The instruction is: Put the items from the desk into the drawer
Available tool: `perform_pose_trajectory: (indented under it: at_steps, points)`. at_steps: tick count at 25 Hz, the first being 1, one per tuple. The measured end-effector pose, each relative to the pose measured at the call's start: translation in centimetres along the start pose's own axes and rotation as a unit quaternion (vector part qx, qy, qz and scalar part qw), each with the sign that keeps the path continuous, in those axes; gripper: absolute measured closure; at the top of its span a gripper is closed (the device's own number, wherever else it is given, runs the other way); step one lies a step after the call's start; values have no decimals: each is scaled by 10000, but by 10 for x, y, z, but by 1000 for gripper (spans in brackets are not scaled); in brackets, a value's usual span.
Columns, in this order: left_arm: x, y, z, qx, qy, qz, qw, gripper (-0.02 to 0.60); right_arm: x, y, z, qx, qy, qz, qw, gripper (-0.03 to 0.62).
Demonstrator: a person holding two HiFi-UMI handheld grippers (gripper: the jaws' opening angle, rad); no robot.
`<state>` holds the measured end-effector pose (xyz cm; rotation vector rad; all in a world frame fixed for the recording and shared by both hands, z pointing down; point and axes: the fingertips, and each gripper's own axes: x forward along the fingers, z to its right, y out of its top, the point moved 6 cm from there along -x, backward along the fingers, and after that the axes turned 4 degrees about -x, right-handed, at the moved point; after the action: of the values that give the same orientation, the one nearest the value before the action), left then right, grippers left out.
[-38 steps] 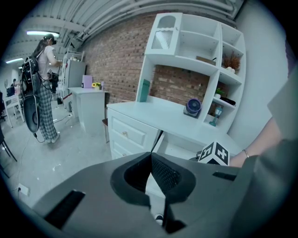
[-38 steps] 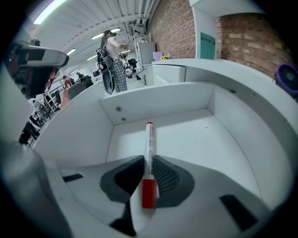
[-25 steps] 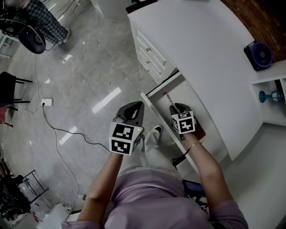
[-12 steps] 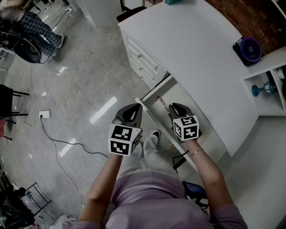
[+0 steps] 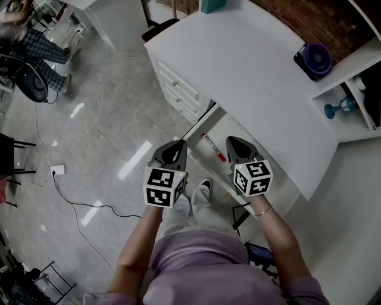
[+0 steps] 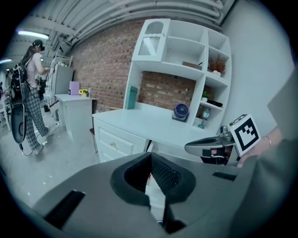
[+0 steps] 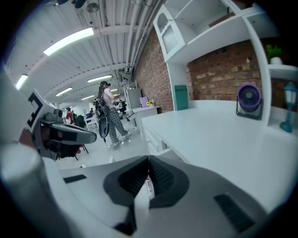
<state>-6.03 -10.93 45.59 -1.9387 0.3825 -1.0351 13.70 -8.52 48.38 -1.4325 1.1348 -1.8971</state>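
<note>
The left gripper [image 5: 173,146] hangs over the floor just beside the open drawer [image 5: 229,124], its jaws pressed together with nothing between them, so it carries no item. To its right a red-tipped pen [image 5: 212,147] lies loose on the drawer's bottom near the front edge, which suggests that at least one item is already put away. Just right of the pen, the right gripper [image 5: 233,143] hovers above the drawer. Its jaws have just been closing and now meet on nothing, with the pen showing only beyond them, down in the drawer. Further right, the desk [image 5: 250,65] is almost bare. A teal box [image 5: 211,5] stands at its far edge and a purple fan [image 5: 315,59] sits near the shelf. If these count as items, they remain to be moved. If not, only shutting the drawer seems left.
</note>
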Motion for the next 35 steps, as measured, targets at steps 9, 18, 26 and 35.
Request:
perform_pose_trajectory:
  at_steps: [9,18,26,35]
  points:
    - [-5,7,0,151,-115,57,9998,583,-42,27,-13,182,-240,608,9977,589]
    - [-12,14,5,300,-315,136,9990,583,-83,37,-22,329,-460,997,9934,589]
    - [-15,20,10,404,-496,161,9978,583,-112,35,-23,466,-772,1209,9886,591]
    - [-17,20,11,481,-603,114,9970,583,-129,30,-24,666,-1009,1317,9839,591]
